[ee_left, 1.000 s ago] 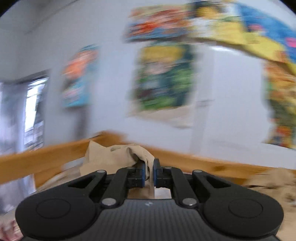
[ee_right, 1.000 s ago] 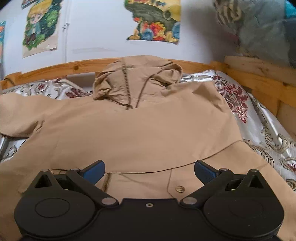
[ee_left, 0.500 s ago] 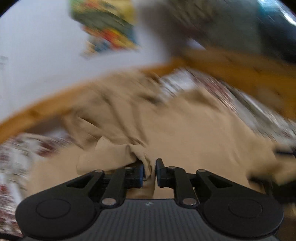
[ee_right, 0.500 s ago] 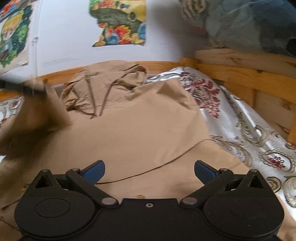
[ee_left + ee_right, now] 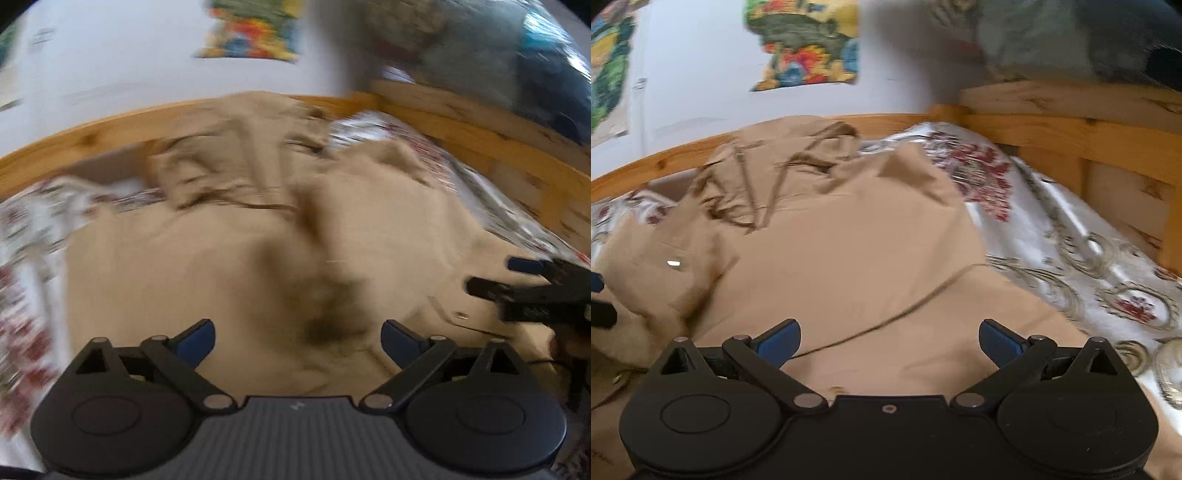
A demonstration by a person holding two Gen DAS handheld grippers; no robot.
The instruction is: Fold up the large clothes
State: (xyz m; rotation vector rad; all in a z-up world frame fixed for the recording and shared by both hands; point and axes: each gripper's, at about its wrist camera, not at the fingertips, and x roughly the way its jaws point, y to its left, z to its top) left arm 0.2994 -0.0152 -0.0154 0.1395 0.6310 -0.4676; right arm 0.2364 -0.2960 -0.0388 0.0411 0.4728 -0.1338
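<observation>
A tan hooded jacket [image 5: 849,251] with a zipper and drawstrings lies spread on the bed, hood toward the far wall. In the left wrist view, which is blurred, the jacket [image 5: 184,266] fills the middle, and a fold of its sleeve [image 5: 332,258] lies across the body ahead of my left gripper [image 5: 297,338]. The left jaws are opening wide, with no cloth pinched between them. My right gripper [image 5: 888,341] hovers open over the jacket's lower front, nothing between its blue pads. The right gripper [image 5: 517,284] also shows at the right of the left wrist view.
A silver bedspread [image 5: 1071,251] with red floral motifs covers the mattress. A wooden bed frame [image 5: 1071,129] runs along the back and right side. Colourful posters [image 5: 805,44] hang on the white wall. Grey bedding [image 5: 1052,37] is piled at the top right.
My left gripper swung down from facing the wall to over the jacket, carrying the sleeve across, then let it go and opened. The right gripper shifted a little and stayed open.
</observation>
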